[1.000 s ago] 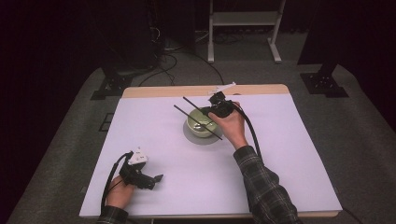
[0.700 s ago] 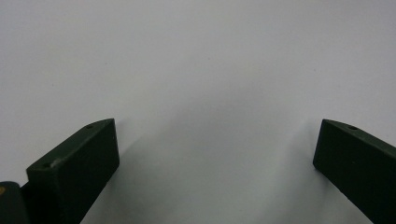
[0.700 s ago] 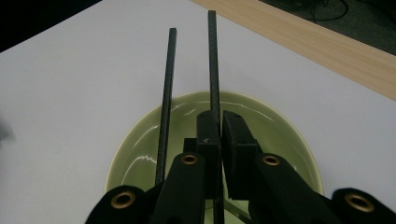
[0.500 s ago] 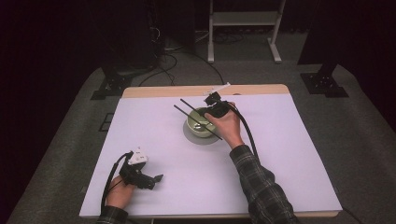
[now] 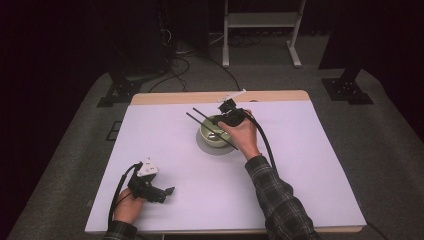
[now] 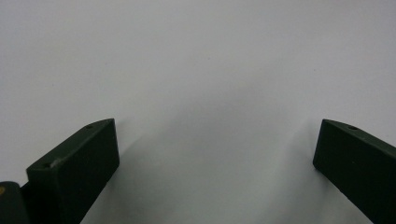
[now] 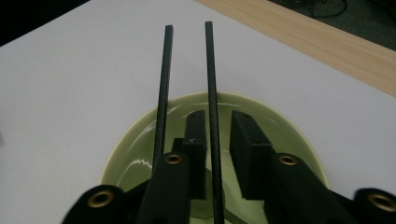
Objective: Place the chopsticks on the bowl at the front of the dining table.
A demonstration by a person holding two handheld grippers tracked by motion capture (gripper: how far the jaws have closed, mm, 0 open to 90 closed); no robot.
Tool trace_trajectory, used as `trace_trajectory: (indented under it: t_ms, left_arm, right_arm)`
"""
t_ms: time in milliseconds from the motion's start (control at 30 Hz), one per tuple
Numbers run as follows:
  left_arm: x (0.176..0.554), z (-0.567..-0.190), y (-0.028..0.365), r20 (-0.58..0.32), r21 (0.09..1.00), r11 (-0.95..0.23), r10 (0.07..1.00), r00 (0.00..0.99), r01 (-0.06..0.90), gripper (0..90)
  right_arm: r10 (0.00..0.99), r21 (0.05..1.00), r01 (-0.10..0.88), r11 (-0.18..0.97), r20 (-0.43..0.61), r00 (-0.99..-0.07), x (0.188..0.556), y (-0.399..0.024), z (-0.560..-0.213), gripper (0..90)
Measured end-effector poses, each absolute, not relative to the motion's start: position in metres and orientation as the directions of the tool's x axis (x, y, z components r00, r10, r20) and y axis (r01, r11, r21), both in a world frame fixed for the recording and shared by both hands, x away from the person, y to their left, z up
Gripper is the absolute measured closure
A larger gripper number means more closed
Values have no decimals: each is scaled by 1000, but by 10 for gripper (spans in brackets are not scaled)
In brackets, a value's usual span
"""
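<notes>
At the frame's centre we hold the right gripper [image 5: 231, 116] over the bowl [image 5: 214, 134], jaws slightly apart astride one of two chopsticks [image 7: 211, 107] lying upper left to lower right across its rim, while the left gripper [image 5: 159, 192], wide open, rests lower left.

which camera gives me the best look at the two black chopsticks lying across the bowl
The right gripper view: the chopsticks run side by side, large and sharp, across the green bowl, one passing between the right gripper jaws. The high view shows them small. The left gripper view faces bare white table.
</notes>
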State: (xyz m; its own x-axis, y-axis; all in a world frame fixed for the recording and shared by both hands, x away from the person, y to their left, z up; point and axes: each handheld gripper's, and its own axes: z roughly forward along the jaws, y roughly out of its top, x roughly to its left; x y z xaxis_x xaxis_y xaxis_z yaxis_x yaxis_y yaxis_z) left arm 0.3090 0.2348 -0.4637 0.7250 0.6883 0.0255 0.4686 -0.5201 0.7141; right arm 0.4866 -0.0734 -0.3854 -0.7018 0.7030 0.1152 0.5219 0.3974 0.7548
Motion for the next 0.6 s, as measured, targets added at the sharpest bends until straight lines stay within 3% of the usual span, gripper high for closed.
trace_trajectory:
  t_ms: [300,600]
  left_arm:
    - [309,-464,235,26,714,-521,688,725,468,0]
    - [309,-464,235,28,713,-522,687,726,468,0]
  right_arm:
    - [690,782,490,384,110,-716,471,-90,-368,739]
    - [686,804,464,373,98,-721,447,-118,-358,897]
